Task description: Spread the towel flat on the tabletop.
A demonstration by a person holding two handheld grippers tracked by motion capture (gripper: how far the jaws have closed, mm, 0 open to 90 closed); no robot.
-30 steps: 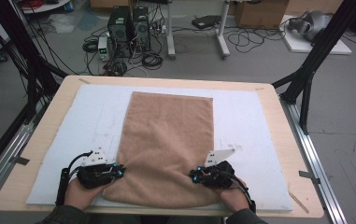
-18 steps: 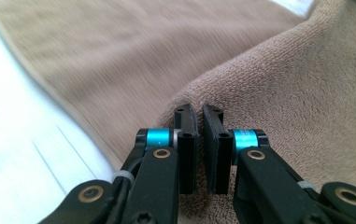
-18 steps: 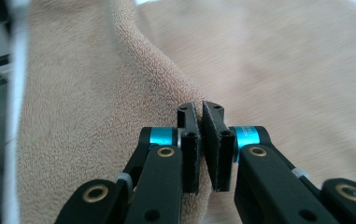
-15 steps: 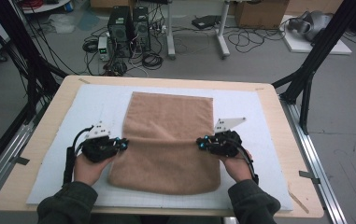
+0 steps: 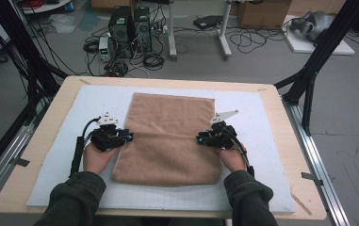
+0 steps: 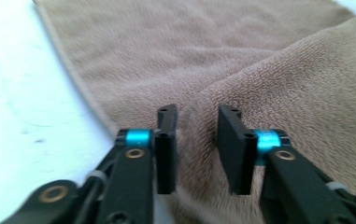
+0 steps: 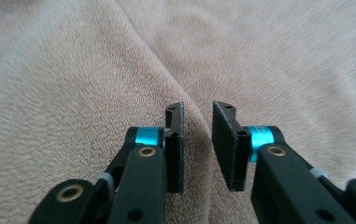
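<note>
- Towel point(image 5: 167, 136): tan, plush terry, folded rectangle on white mat point(image 5: 271, 141).
- Left gripper point(image 6: 195, 149), right gripper point(image 7: 198, 147): jaws just opening, parted, a soft fold ridge lying loosely between them.

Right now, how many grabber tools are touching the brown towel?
2. The left gripper sits at the brown towel's left edge, and the right gripper at its right edge. Each has a towel fold between its slightly parted jaws.

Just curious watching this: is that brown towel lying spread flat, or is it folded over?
Folded. The towel has its near part doubled over the far part, and the left claw view shows the fold's ridge lying on the lower layer.
</note>
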